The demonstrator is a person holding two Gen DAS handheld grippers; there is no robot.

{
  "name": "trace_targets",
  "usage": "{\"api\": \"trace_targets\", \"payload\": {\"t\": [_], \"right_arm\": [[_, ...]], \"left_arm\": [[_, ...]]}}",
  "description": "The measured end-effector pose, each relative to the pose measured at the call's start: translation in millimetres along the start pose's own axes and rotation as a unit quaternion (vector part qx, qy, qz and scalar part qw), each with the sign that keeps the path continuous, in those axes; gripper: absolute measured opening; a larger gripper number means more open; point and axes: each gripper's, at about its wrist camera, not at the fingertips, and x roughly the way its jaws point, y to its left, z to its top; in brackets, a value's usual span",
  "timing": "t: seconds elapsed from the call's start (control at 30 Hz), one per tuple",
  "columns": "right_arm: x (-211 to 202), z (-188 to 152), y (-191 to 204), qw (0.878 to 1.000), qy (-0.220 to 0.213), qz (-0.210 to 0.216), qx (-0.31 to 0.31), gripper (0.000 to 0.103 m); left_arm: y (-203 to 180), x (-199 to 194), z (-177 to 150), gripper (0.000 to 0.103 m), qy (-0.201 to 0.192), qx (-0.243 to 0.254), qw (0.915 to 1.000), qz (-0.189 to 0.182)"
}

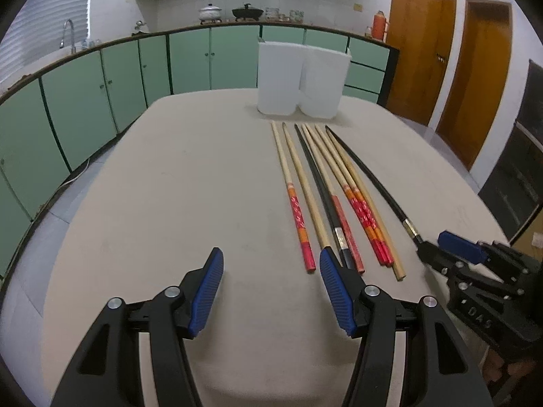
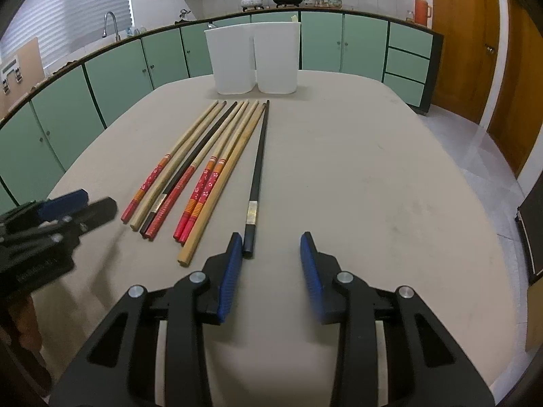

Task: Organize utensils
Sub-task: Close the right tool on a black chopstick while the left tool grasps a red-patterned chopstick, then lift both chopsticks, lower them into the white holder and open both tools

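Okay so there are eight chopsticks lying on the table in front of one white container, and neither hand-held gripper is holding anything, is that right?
Not quite: two white containers stand side by side beyond the chopsticks, not one, as the right wrist view shows. The rest holds: eight chopsticks lie on the table, and neither the left hand-held gripper nor the right hand-held gripper holds anything.

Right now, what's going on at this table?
A person holds two grippers over a row of chopsticks lying on the table, in front of two white bins. The right gripper sits at the butt of the lone black chopstick, jaws apart, not gripping. The left gripper waits open.
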Motion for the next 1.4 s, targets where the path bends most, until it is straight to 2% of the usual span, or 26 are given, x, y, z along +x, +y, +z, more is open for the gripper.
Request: {"api": "trace_targets", "payload": {"t": [0.23,0.33,0.43,0.53,0.63,0.7,0.77,1.03,1.23,1.4], "right_arm": [[-0.1,-1.7,-4.2,1.0,-0.007,0.011,0.009,0.036],[1.0,-2.1,-3.0,1.0,-0.011,0.016,0.011,0.036],[2.3,-2.0,1.3,1.0,-0.017,0.02,0.009,0.023],[3.7,-3.7,3.1,0.999,-0.029,0.016,0.016,0.02],[5.2,-4.4,5.1,0.999,-0.038,0.008,0.02,0.017],[5.4,-4.6,7.2,0.999,-0.039,0.002,0.016,0.009],[6.5,-4.2,8.1,0.999,-0.038,0.0,0.016,0.006],[-3.3,1.9,1.5,0.998,-0.047,0.008,0.029,0.006],[-27.2,18.9,-8.4,0.996,-0.075,0.019,0.042,0.006],[-49.9,39.8,-14.4,0.993,-0.107,0.026,0.048,0.006]], "left_arm": [[-7.4,13.3,-3.0,0.056,0.007,0.007,0.9998,0.016],[-7.5,12.5,-3.8,0.047,0.004,0.006,0.9999,0.015],[-5.2,12.6,-2.9,0.033,0.0,-0.007,0.9999,0.014],[-8.2,14.5,-1.6,0.026,-0.003,-0.011,0.9998,0.016],[-11.9,16.2,-0.1,0.024,-0.006,-0.009,0.9997,0.022],[-14.3,16.8,0.0,0.018,-0.007,-0.007,0.9997,0.022],[-17.4,17.5,0.1,0.007,-0.006,-0.003,0.9998,0.02],[-14.0,7.7,3.7,0.006,-0.013,-0.022,0.9996,0.008],[-16.4,-25.5,18.6,0.006,-0.06,-0.01,0.9981,0.012],[-15.3,-58.3,44.1,0.006,-0.107,-0.012,0.9941,0.013]]}}
